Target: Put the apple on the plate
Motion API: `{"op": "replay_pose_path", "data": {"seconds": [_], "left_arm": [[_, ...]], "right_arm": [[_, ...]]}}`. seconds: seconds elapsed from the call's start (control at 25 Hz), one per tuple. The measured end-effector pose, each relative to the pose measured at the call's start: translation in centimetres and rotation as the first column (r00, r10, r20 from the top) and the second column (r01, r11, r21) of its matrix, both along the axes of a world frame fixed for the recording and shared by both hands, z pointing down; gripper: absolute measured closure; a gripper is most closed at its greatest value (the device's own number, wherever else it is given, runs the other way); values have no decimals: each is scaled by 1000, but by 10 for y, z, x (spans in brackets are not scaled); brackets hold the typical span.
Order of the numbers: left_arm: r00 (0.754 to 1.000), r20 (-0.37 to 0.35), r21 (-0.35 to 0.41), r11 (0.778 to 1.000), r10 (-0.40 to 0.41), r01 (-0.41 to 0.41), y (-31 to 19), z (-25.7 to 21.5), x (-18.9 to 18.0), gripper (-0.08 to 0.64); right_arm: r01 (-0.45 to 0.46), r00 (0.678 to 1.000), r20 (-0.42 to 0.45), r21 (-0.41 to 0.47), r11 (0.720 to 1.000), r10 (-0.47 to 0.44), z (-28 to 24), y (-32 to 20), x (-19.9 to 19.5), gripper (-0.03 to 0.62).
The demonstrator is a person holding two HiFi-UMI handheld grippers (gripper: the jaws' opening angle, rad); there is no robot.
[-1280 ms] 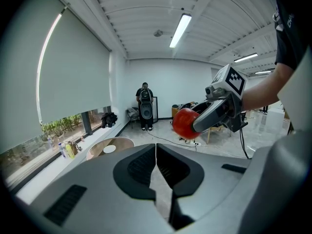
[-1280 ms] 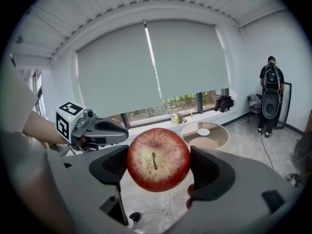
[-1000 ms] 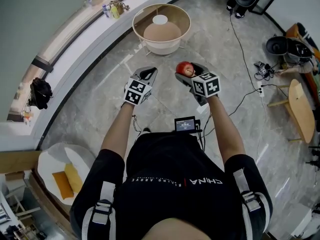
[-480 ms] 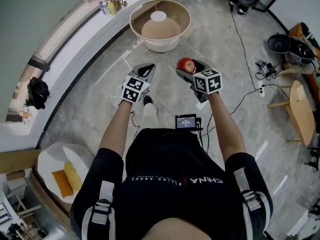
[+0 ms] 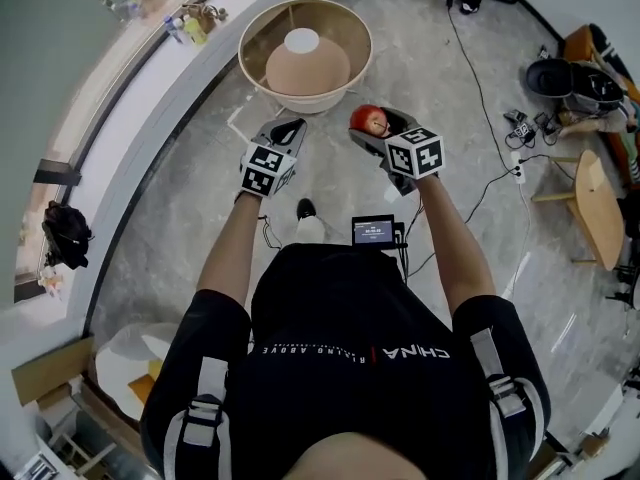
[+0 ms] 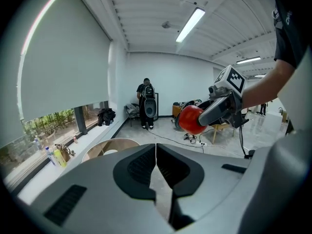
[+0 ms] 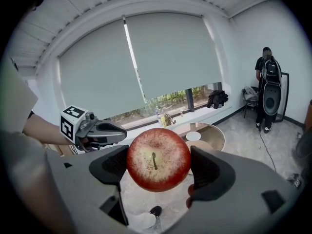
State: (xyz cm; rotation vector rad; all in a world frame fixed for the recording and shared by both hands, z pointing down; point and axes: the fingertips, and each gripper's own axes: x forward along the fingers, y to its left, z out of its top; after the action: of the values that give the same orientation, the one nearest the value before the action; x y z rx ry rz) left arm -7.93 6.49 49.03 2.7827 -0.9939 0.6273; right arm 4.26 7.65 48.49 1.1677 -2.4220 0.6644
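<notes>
While our right gripper (image 5: 376,128) clamps its jaws on the apple (image 5: 369,120), the jaws of our left gripper (image 5: 289,127) are together; the plate (image 5: 301,40) sits ahead.

The right gripper (image 7: 158,164) has its jaws closed on a red apple (image 7: 158,159), one jaw on each side, the stem end facing the camera. To the left, the left gripper (image 7: 117,130) is held in the air with its marker cube (image 7: 72,122) towards the near side. Beyond the apple stands a round counter (image 7: 213,132) with a white plate (image 7: 193,136) on it. Bottles (image 7: 163,119) sit on the far window sill (image 7: 204,113) under a lowered blind (image 7: 146,67). At far right a person (image 7: 267,72) stands behind a tall speaker (image 7: 269,104).
</notes>
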Motion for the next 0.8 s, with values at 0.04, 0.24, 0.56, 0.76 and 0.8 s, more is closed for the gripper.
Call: {"op": "replay_pose_path", "data": {"seconds": [0.04, 0.24, 0.56, 0.76, 0.8], "left_arm": [[1000, -1, -2, 1000, 12, -12, -19, 0, -4, 538], [999, -3, -17, 999, 32, -32, -91, 8, -28, 538], [999, -16, -32, 999, 33, -34, -165, 15, -38, 538], [1000, -13, -48, 999, 12, -13, -215, 22, -26, 538], [1000, -14, -49, 999, 4, -5, -228, 23, -23, 538]], "right_arm": [[-12, 1000, -1, -3, 1000, 12, 0, -19, -3, 206], [-61, 998, -1, -18, 998, 61, 5, -85, -17, 206], [-57, 998, -22, -42, 998, 56, 13, -160, -32, 206], [-26, 999, -22, -44, 999, 26, 19, -218, -26, 206], [-12, 1000, -27, -43, 999, 11, 21, -232, -25, 206]]}}
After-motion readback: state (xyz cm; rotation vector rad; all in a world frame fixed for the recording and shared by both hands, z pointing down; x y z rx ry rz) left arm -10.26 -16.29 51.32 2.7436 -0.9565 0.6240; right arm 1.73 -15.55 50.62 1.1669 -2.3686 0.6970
